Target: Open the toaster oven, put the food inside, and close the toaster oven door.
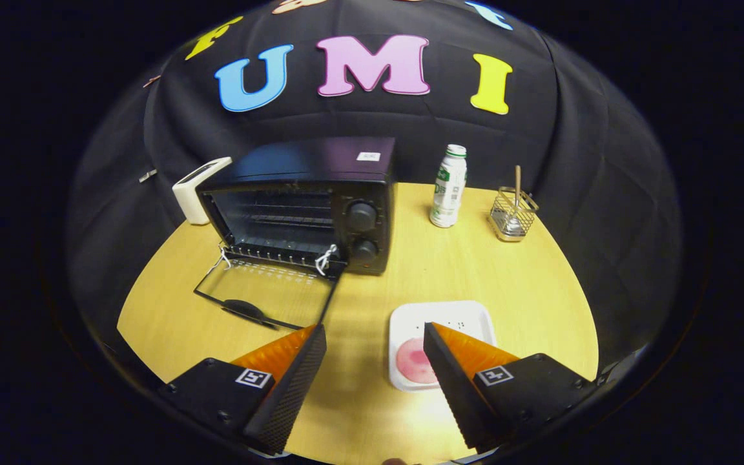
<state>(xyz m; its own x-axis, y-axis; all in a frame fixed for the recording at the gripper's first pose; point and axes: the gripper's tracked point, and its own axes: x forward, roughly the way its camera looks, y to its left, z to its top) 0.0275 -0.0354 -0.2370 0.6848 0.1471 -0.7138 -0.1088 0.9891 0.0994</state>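
Note:
A black toaster oven stands at the back left of the round wooden table. Its glass door lies folded down flat in front of it, and the wire rack inside shows. A white square plate sits just ahead of my right finger, with a round pink piece of food on its near left part, partly hidden by that finger. My gripper stands open above the table, nothing between its fingers. The door's near corner lies just ahead of the left finger.
A white and green bottle stands upright to the right of the oven. Further right is a small wire basket holding a wooden stick. A white box-shaped device sits behind the oven's left side.

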